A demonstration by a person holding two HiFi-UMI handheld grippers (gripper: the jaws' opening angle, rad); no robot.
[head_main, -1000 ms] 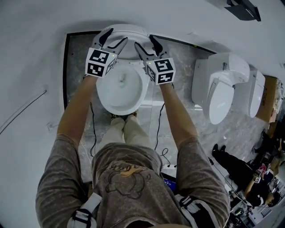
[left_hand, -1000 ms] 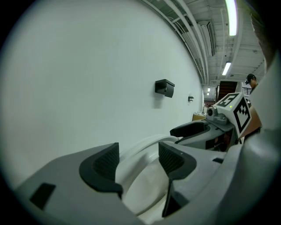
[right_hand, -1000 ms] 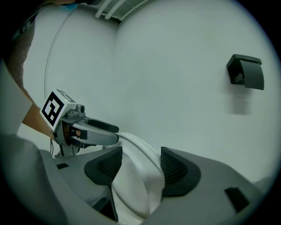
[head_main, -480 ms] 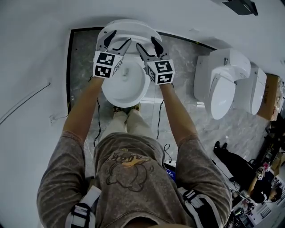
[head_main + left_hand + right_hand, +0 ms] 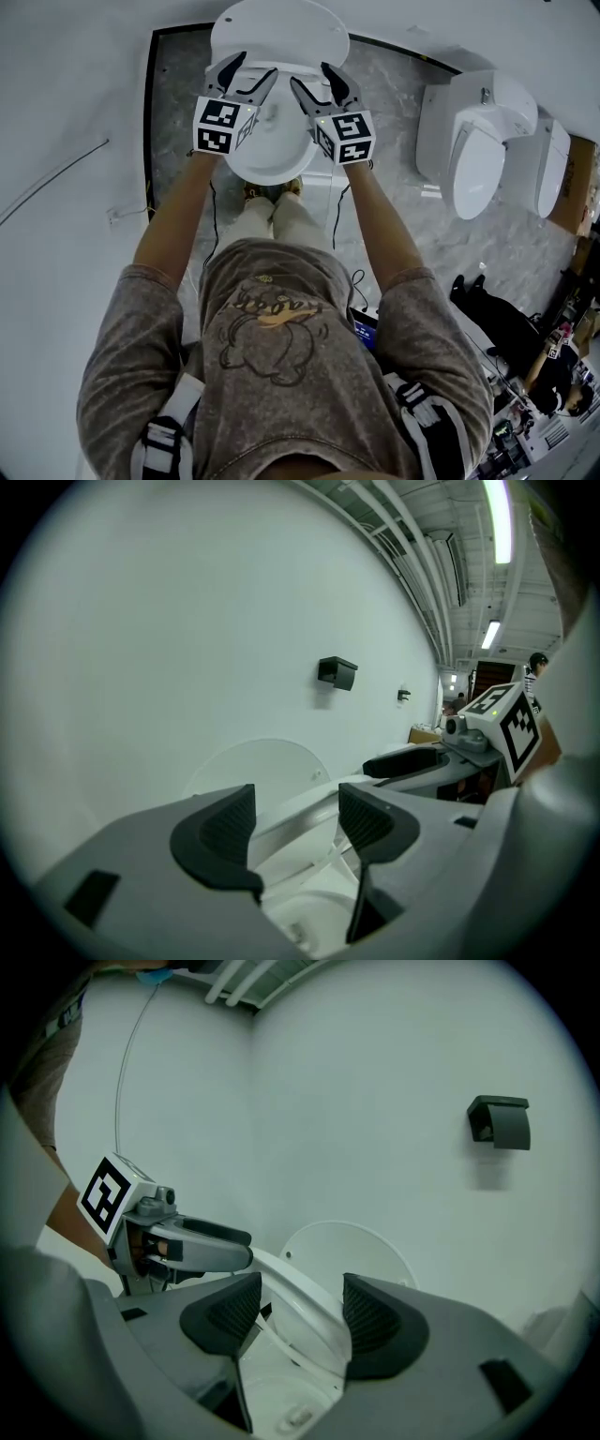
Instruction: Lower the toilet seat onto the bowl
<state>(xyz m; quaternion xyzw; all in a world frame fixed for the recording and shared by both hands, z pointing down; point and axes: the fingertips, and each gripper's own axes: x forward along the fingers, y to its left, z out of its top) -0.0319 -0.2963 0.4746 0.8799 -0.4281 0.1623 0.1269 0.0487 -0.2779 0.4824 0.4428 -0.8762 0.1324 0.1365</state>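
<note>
White seat (image 5: 298, 1299) tilted above bowl (image 5: 279, 172); our left gripper (image 5: 254, 71), right gripper (image 5: 312, 77) straddle its rim, jaws apart, to steady lowering.

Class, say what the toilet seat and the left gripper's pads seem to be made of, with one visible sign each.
The toilet seat looks like glossy white plastic: thin, smooth, softly shining. The pads of the left gripper look like matte black rubber, judging by their ribbed faces.

The left claw (image 5: 251, 70) and right claw (image 5: 311, 77) hang over the bowl (image 5: 272, 161), lid (image 5: 278, 33) behind, another toilet (image 5: 478, 141) to the right
</note>
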